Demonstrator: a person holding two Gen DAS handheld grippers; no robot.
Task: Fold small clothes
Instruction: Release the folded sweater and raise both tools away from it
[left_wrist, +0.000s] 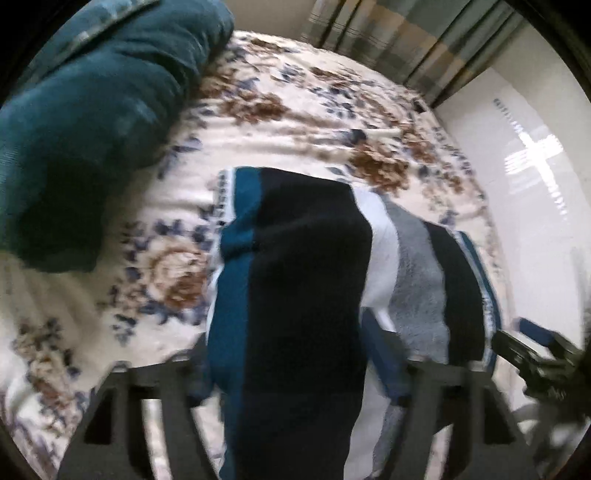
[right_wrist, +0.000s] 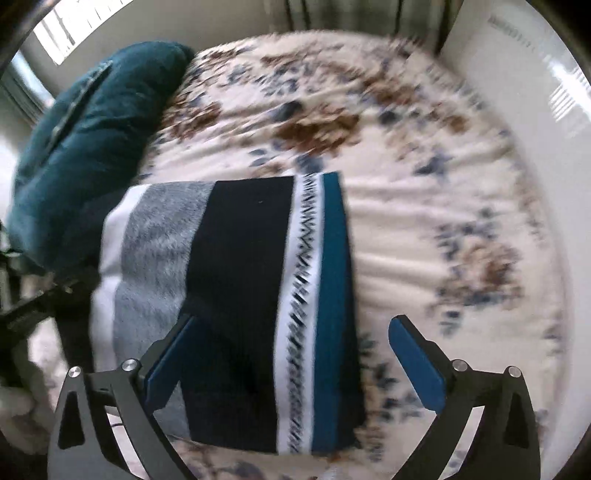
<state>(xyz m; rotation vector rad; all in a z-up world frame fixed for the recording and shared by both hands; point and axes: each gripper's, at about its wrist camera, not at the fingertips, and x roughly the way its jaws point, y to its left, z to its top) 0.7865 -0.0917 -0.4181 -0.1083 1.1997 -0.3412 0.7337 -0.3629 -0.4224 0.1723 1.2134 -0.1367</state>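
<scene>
We see the bed (right_wrist: 424, 221) carrying the striped garment (right_wrist: 240, 295), soft, light knit that will sag and slide, so we judge the hems and corners best to grip; our left claw (left_wrist: 295, 369) looks clamped on a raised fold, our right claw (right_wrist: 288, 362) spread wide over it

My small striped garment (right_wrist: 240, 295) lies folded on the flowered bedsheet (right_wrist: 424, 229), its bands running away from me: white, fuzzy grey, wide navy, a white strip with a dark zigzag pattern, then teal at the right edge. Its far edge is straight and flat. In my left view one layer (left_wrist: 295, 295), navy with a teal band, stands raised over the rest.
</scene>
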